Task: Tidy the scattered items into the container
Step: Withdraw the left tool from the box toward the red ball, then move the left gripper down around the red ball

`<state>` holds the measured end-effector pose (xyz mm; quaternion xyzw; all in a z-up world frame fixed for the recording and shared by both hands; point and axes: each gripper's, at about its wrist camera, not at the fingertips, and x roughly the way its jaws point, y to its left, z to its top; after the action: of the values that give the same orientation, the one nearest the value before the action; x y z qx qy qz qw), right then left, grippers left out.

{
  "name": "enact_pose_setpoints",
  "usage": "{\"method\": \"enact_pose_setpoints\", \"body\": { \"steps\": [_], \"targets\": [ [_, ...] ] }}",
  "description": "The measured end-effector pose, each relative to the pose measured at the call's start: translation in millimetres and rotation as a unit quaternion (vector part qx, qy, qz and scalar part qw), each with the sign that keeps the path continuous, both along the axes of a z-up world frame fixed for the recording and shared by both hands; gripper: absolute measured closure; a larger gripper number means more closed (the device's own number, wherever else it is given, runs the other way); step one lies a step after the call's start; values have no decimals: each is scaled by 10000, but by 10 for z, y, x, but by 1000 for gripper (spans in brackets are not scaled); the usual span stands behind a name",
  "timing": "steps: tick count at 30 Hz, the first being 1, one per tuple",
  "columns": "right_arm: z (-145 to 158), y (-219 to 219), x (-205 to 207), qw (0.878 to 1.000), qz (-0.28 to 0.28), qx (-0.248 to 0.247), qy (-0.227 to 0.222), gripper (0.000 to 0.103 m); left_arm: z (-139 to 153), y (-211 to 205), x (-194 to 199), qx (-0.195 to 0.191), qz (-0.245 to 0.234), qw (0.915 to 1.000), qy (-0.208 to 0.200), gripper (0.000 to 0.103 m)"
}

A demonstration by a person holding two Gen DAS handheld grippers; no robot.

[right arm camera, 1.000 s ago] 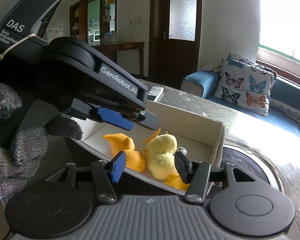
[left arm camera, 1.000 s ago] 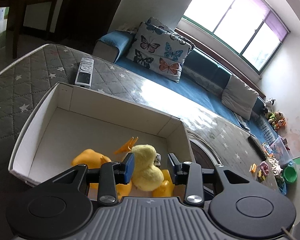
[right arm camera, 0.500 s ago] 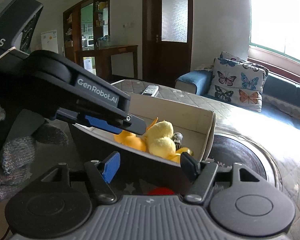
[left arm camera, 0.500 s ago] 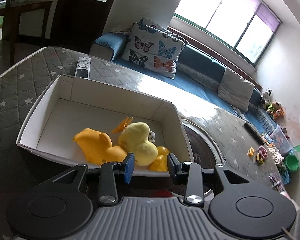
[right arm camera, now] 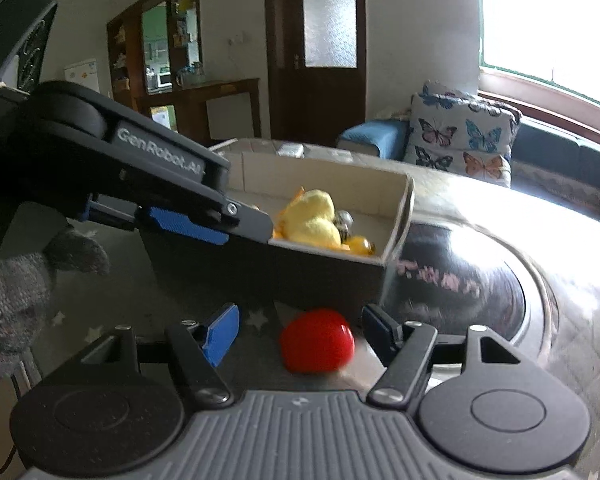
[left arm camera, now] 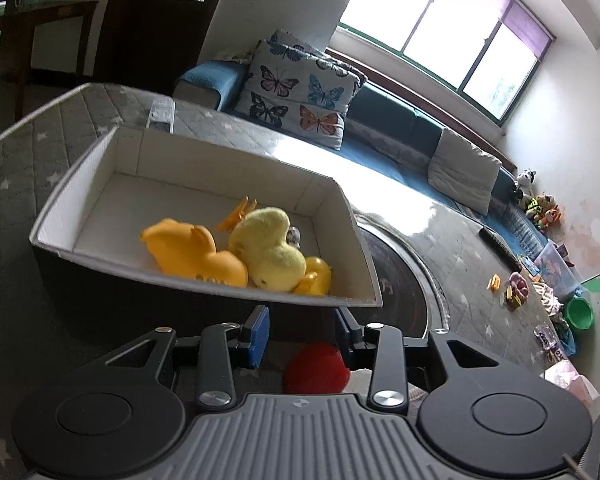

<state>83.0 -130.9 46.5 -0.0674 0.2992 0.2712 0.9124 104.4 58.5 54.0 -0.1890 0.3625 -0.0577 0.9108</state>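
The right hand-held gripper [right arm camera: 298,334] is hanging low over the grey quilted star-print worktop [right arm camera: 572,320] with its jaws spread wide and nothing between the pads. Straight ahead of it, framed in the gap and slightly nearer the right finger than the blue-padded left one, the small round red ball-like toy [right arm camera: 317,340] is lying on the worktop; blur is hiding its exact shape, so no long axis can be told, and it is looking roughly round. No pad is touching it.

The left hand-held gripper [left arm camera: 300,330] is also released, its jaws standing apart and empty. In its own view the same red toy [left arm camera: 316,368] is sitting below and just behind the fingertips, slightly toward its right finger, partly hidden by the gripper body. In the right wrist view the left hand-held gripper is reaching in from the left at the near rim of the box, above the toy's level.

Just beyond the red toy, the open white-lined cardboard box with dark outer walls [left arm camera: 204,276] is standing on the worktop, already holding a fuzzy yellow plush duck [left arm camera: 270,252], an orange rubber duck [left arm camera: 192,252] and a smaller glossy yellow toy [left arm camera: 316,276].

By my judgement the right hand-held gripper is the better placed: the toy is lying centred before its open jaws, so a short advance and a close should be enough, then a lift forward over the near wall.
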Motion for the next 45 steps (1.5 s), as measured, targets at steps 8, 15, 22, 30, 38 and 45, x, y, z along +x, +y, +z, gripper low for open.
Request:
{"method": "enact_pose_setpoints", "body": {
  "steps": [8, 15, 22, 30, 38, 45],
  "targets": [
    [-126, -96, -10, 9997, -141, 14, 205, 33, -164, -101, 31, 22, -67, 9996, 278, 64],
    [-192, -104, -17, 9993, -160, 3, 324, 33, -300, -146, 53, 67, -83, 9988, 487, 64],
    [-238, -92, -17, 9990, -168, 11, 412, 33, -351, -142, 57, 53, -32, 9984, 560, 64],
    [-259, -52, -6, 9989, -146, 0, 451, 31, -369, -129, 60, 63, 22, 9981, 605, 64],
    [-316, -20, 46, 9983, -181, 4, 545, 31, -366, -87, 111, 30, 100, 9980, 621, 64],
    [-378, 12, 103, 9979, -221, 3, 615, 32, -361, -32, 160, -15, 175, 9980, 612, 64]
  ]
}}
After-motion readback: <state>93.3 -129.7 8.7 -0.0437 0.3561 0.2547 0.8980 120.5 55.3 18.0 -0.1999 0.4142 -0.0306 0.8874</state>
